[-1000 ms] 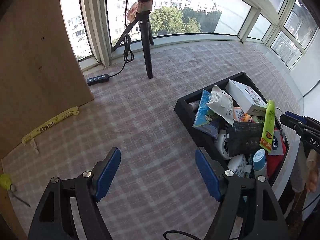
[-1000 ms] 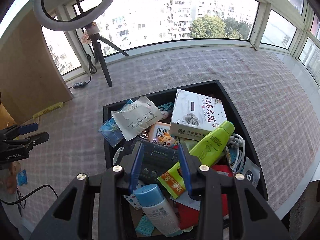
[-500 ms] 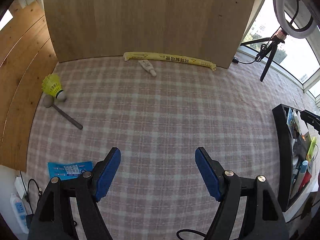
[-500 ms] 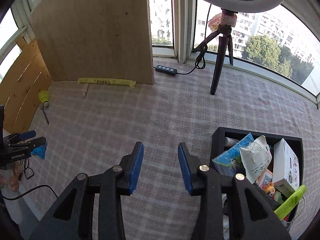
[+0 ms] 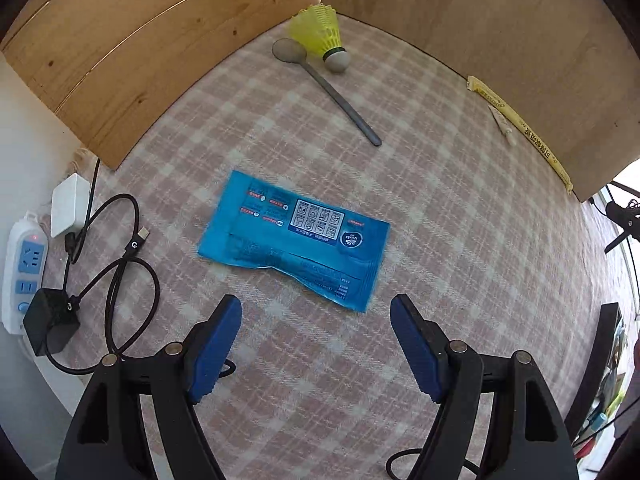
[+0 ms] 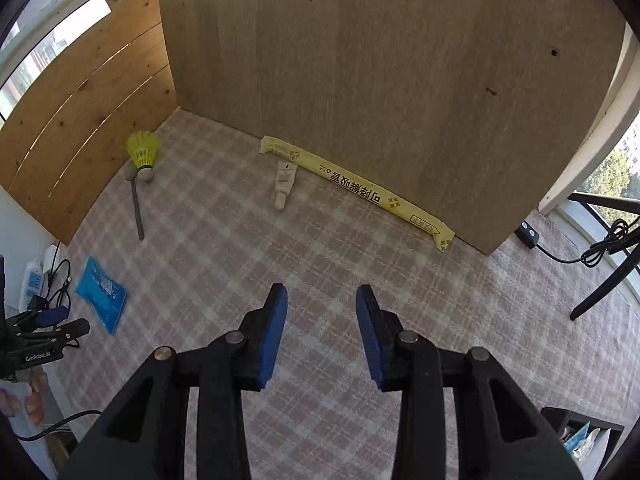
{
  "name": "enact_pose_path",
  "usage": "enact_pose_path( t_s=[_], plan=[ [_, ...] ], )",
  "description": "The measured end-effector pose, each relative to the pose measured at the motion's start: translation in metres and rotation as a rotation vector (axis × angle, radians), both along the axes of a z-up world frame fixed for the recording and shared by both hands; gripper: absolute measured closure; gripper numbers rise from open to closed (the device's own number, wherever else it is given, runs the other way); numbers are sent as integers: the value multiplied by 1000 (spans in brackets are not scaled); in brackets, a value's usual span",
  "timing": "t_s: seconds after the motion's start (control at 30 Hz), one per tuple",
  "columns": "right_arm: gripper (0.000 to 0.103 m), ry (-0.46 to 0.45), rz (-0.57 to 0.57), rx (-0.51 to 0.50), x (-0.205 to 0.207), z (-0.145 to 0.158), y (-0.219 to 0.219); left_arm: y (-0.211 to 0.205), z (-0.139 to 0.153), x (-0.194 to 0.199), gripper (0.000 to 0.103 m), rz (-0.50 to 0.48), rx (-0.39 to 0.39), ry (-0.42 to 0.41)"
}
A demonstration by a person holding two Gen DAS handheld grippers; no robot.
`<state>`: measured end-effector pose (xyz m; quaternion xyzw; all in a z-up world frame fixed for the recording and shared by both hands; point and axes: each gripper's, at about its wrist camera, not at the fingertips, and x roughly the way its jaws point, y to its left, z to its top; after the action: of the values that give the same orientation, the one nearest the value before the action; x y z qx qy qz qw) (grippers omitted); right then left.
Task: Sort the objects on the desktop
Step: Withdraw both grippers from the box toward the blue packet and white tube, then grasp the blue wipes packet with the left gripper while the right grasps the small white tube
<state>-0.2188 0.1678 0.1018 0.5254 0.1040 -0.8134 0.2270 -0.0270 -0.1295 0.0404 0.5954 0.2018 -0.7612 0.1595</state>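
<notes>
A blue wipes packet (image 5: 294, 238) lies flat on the checked cloth, just ahead of my open, empty left gripper (image 5: 316, 312). It also shows at the far left of the right wrist view (image 6: 101, 294). A yellow shuttlecock (image 5: 322, 34) and a grey spoon (image 5: 332, 88) lie beyond it near the wooden corner. A small white tube (image 6: 285, 184) and a long yellow packet (image 6: 356, 188) lie along the wooden board, ahead of my open, empty right gripper (image 6: 322, 300). The left gripper (image 6: 50, 322) shows at the left edge of the right wrist view.
A power strip (image 5: 24, 264), a black adapter (image 5: 50, 326) and looped cables (image 5: 120, 264) lie at the cloth's left edge. Wooden boards (image 6: 360, 60) wall the back and left. The black bin (image 6: 580, 436) of items is at the right. A tripod leg (image 6: 604, 284) stands right.
Both grippers have swung left, away from the black bin. The left one has come down close over the blue packet; the right one now faces the wooden board and has opened wider.
</notes>
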Motion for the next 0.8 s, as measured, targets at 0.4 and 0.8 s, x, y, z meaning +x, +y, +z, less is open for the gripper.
enact_pose_path(
  t_s=[0.4,0.8],
  plan=[
    [68,-61,66,31,-50,-51,-60,-9,-29,-12,28,170,80,-40],
    [68,-110,65,1,-78,-72,-76,-25,-44,-48,23,299,122,-45]
  ],
)
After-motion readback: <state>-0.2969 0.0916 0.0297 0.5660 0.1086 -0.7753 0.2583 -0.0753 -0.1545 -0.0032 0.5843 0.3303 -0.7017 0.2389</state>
